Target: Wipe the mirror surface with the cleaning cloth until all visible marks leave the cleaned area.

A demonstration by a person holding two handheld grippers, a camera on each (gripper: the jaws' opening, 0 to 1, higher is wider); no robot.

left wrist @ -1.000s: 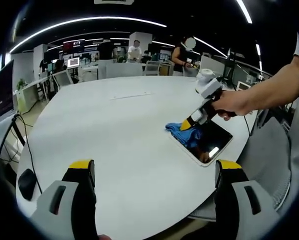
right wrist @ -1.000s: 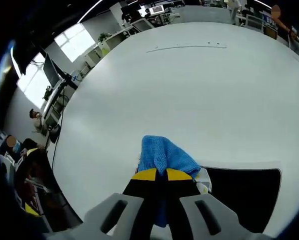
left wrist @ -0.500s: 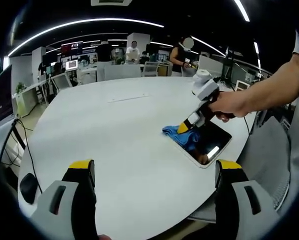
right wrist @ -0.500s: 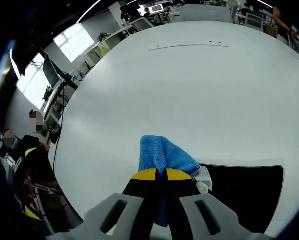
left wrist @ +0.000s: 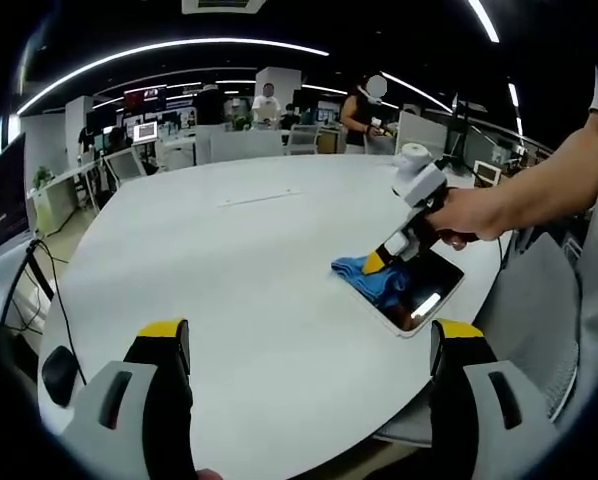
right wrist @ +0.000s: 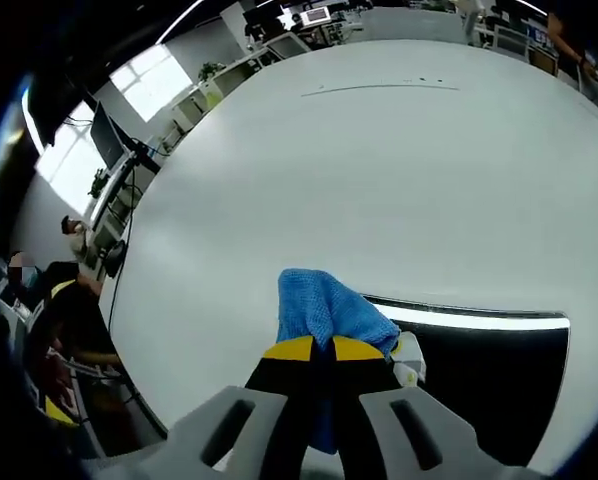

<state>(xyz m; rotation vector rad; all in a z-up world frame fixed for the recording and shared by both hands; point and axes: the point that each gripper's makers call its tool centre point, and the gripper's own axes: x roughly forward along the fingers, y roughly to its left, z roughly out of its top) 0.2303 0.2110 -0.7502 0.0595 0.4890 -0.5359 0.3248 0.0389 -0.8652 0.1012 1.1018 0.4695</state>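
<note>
Mirror [left wrist: 416,287], dark and flat, lies at the right edge of the wide white surface [left wrist: 229,270], near the person. In the right gripper view the mirror [right wrist: 489,375] reflects a bright light strip. The right gripper [left wrist: 379,257], in the person's hand [left wrist: 471,213], pinches the blue cloth [right wrist: 319,310] between closed fingers and presses it on the mirror's left end. The left gripper [left wrist: 304,345] hovers well apart, fingers spread and empty.

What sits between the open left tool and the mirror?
Nothing: in the left gripper view, only bare white table lies between the left tool and the mirror, where the right tool holds the cloth.
</note>
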